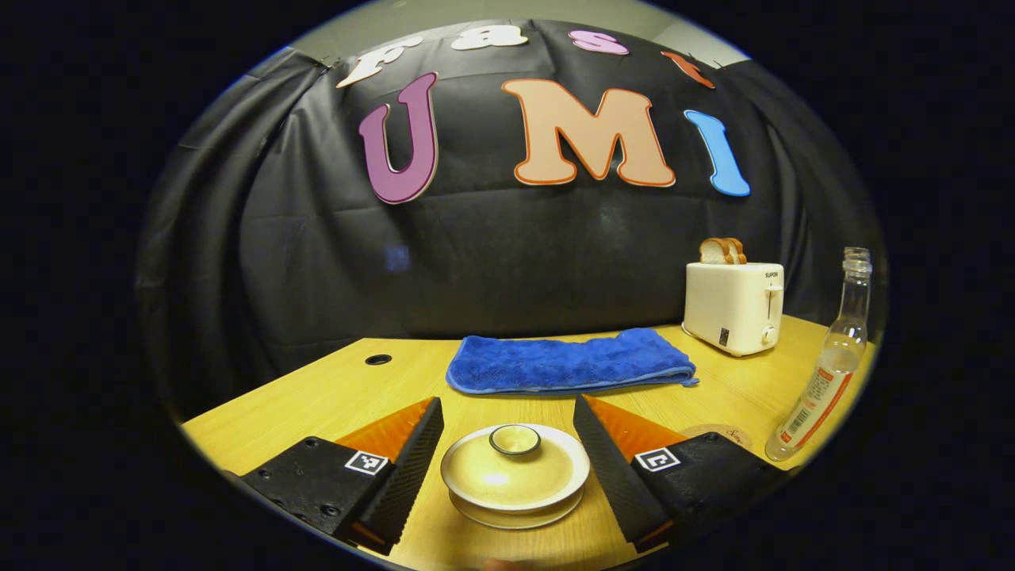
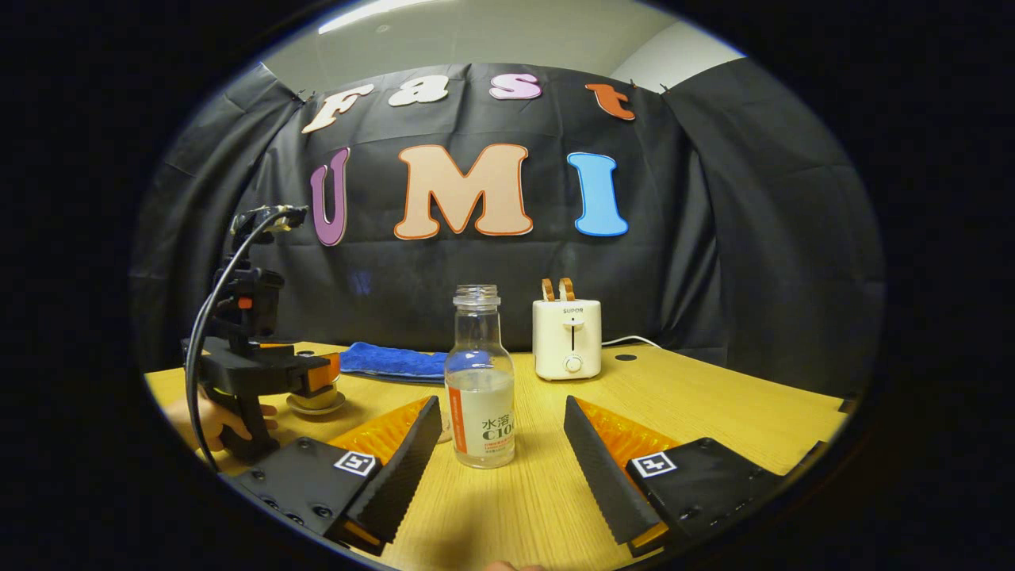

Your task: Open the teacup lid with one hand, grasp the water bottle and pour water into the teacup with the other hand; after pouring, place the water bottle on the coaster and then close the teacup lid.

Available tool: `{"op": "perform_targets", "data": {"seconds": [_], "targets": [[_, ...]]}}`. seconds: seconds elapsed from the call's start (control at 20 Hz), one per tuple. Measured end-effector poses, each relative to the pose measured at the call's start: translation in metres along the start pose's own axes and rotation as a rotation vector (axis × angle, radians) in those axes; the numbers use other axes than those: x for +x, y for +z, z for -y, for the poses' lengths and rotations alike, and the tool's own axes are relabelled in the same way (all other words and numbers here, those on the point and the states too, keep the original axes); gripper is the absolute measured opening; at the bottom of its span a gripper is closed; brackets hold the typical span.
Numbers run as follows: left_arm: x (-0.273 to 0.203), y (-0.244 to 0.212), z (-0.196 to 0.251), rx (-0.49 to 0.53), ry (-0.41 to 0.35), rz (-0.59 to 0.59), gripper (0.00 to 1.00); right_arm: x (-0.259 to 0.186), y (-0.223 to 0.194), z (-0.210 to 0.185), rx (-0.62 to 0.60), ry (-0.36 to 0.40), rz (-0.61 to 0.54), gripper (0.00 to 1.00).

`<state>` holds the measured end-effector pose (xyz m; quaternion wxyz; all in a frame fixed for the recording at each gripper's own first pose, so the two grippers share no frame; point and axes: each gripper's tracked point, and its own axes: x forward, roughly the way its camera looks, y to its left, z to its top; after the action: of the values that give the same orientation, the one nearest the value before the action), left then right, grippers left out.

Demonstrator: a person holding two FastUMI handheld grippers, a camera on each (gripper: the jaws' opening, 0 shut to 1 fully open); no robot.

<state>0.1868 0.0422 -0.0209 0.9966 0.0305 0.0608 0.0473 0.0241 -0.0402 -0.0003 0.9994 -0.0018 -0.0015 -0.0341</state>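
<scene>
In the left gripper view a cream teacup [image 1: 515, 496] with its lid [image 1: 515, 468] on stands on a saucer between the fingers of my left gripper [image 1: 507, 404], which is open and touches nothing. The clear, uncapped water bottle [image 1: 825, 373] stands far right, beside a round coaster [image 1: 723, 434] partly hidden by a finger. In the right gripper view the bottle [image 2: 480, 388], partly filled, stands upright between the tips of my open right gripper [image 2: 502, 403], with a gap on each side. At the left, the left gripper [image 2: 321, 377] sits over the teacup [image 2: 317, 400].
A folded blue towel [image 1: 567, 361] lies behind the teacup. A white toaster [image 1: 733, 305] holding bread slices stands at the back right. The wooden table [image 1: 317, 396] has a cable hole [image 1: 378, 359] at the back left. A hand [image 2: 214, 420] holds the left gripper.
</scene>
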Motion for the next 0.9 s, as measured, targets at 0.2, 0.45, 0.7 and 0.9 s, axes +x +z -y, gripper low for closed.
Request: {"op": "perform_targets", "data": {"seconds": [0.2,0.45,0.7,0.9], "targets": [[0.0023,-0.0002,0.0018,0.015,-0.007,-0.006,0.96,0.0012,0.0006,0.0016,0.001,0.001,-0.001,1.00],[0.0069,-0.0007,0.0025,0.037,-0.001,-0.018,0.83,0.0005,0.0015,0.0025,0.001,0.002,-0.001,0.97],[0.0080,-0.0020,0.0034,0.036,-0.011,-0.017,0.52,0.0015,0.0007,0.0033,0.001,0.005,-0.002,0.97],[0.0086,-0.0019,0.0038,0.033,-0.019,-0.020,0.36,0.0029,0.0010,0.0078,0.001,-0.003,-0.002,1.00]]}}
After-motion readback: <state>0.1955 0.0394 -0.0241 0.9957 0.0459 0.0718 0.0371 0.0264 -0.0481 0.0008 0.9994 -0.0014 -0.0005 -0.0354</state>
